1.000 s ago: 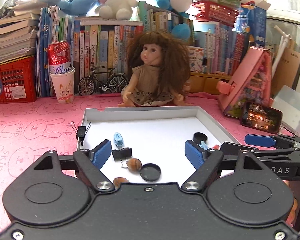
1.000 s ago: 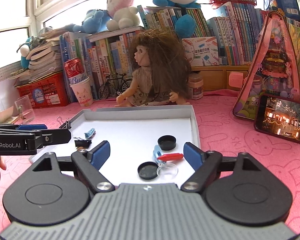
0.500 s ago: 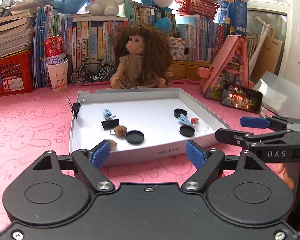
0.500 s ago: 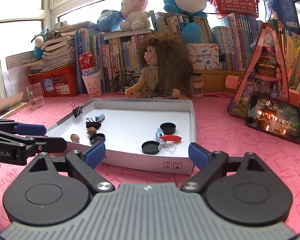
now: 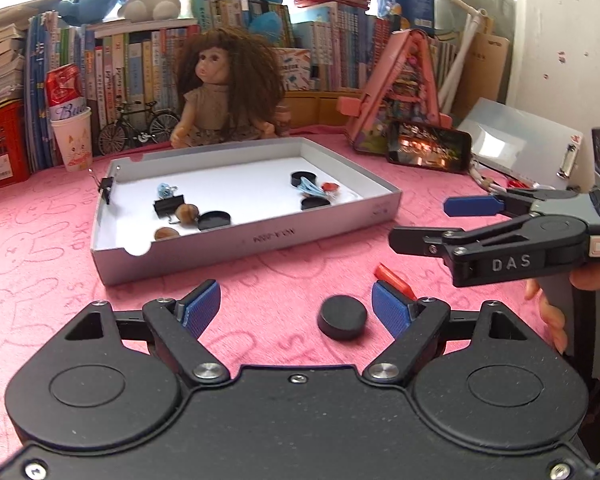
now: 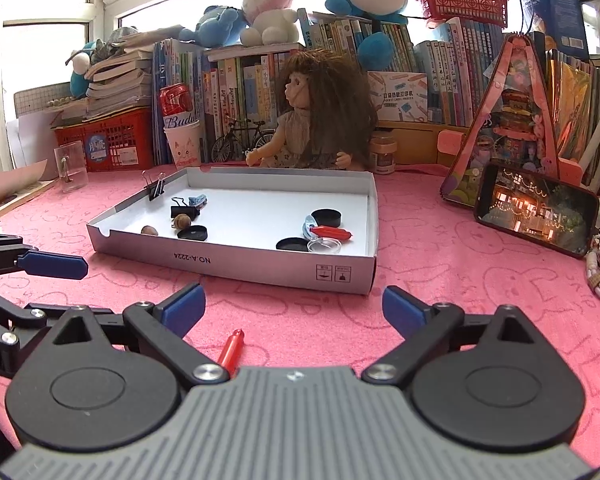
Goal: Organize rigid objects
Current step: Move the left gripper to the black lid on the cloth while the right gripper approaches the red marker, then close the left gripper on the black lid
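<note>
Both grippers back from tray (image 6: 236,266), left gripper (image 5: 296,306) wide (empty), right gripper (image 6: 294,304) opening

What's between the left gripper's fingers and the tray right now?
In the left wrist view, a black cap lies on the pink cloth between the open left gripper's fingers; beyond it, bare cloth up to the tray.

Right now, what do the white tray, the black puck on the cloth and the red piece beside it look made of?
White tray: thin cardboard, matte, with printed marks and a cut notch.
Black puck: likely plastic or rubber, matte; cannot tell which.
Red piece: probably glossy plastic, smooth and shiny.
Pink cloth: soft textile, embossed bunny pattern.
</note>
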Demonstrator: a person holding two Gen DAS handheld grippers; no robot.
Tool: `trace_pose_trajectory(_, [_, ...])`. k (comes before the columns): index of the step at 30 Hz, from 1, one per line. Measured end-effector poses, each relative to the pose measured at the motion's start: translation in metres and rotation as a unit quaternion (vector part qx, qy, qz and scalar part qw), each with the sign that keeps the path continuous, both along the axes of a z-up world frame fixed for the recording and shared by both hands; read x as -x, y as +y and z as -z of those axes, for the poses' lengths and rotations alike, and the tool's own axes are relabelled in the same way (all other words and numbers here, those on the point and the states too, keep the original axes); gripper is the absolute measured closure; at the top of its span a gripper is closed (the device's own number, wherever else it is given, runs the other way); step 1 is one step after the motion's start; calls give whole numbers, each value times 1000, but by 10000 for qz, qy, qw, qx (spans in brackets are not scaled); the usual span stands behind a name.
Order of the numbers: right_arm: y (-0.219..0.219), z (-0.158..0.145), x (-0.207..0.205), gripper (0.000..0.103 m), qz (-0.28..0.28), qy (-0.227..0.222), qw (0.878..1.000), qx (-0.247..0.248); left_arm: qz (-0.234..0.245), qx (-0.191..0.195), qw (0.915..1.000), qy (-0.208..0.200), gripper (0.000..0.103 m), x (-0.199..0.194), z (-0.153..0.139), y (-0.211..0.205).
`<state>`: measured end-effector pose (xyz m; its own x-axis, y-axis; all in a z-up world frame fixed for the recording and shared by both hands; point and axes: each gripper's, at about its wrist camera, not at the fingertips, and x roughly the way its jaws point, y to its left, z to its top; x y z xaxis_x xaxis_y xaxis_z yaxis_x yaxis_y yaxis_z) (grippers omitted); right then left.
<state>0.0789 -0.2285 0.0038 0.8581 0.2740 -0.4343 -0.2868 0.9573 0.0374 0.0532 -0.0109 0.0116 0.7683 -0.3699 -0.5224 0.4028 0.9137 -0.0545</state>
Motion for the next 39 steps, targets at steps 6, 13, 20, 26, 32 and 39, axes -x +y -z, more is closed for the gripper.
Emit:
trace_pose_trajectory(6, [-3, 4, 1, 2, 58, 63, 9999, -56, 221, -68, 9997, 85, 30, 6, 9, -9])
trace_pose_trajectory(13, [-6, 7, 5, 2, 70, 97, 9999, -24, 313, -77, 9993, 177, 46, 6, 16, -18])
trace_pose_trajectory(20, [-9, 11, 11, 2, 36, 178, 9998, 32, 136, -27, 9998, 156, 61, -2, 18, -20])
trace_pose_trajectory(26, [-5, 18, 19, 2, -211, 263, 9994, 55, 49, 130, 9998, 172, 86, -5, 18, -19])
trace_pose_trajectory(32, [12, 23, 25, 6, -342, 176, 9973, 628, -107, 95, 9998, 158, 88, -7, 16, -14])
trace_pose_trajectory(39, [8, 22, 22, 7, -70, 174, 9964, 831, -102, 81, 9998, 124, 86, -5, 16, -13])
